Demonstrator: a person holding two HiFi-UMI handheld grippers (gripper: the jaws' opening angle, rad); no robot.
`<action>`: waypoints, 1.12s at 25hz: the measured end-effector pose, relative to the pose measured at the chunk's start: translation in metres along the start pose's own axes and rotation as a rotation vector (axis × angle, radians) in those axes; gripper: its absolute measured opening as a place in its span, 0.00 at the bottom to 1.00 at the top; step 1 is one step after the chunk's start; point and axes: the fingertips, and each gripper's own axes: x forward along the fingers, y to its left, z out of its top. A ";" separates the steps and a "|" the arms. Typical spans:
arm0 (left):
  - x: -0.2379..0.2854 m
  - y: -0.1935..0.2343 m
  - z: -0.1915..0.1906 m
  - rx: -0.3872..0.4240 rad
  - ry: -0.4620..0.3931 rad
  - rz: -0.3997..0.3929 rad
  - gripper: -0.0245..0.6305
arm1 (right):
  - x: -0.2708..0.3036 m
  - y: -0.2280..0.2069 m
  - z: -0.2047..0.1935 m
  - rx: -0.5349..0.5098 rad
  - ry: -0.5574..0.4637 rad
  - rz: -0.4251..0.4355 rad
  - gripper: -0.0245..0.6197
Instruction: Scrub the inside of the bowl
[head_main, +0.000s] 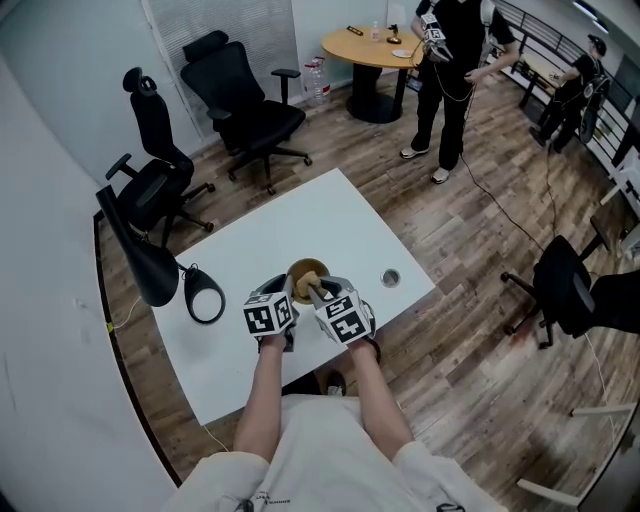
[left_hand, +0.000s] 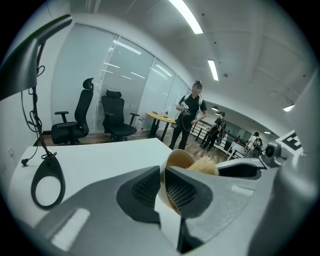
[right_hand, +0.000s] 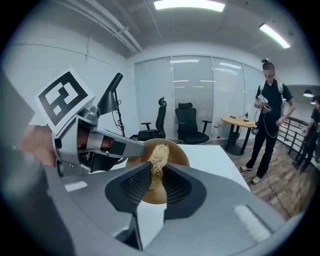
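Note:
A tan wooden bowl is held tilted just above the white table, near its front edge. My left gripper is shut on the bowl's rim, one jaw inside and one outside. My right gripper is shut on a pale fibrous scrubber, whose tuft sticks up inside the bowl. The scrubber also shows over the bowl's rim in the left gripper view. In the head view both grippers crowd together at the bowl.
A black desk lamp with a round base stands on the table's left. A small round metal object lies at the right. Office chairs, a round table and standing people are further back.

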 end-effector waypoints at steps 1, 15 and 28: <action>0.001 -0.003 -0.002 -0.001 0.003 -0.009 0.08 | -0.002 -0.001 0.000 0.010 -0.009 -0.004 0.19; 0.006 -0.018 -0.009 0.030 0.021 -0.058 0.06 | -0.013 -0.029 0.015 0.005 -0.089 -0.113 0.18; 0.021 -0.010 -0.015 0.452 0.094 -0.009 0.06 | -0.047 -0.070 0.036 0.170 -0.220 -0.145 0.19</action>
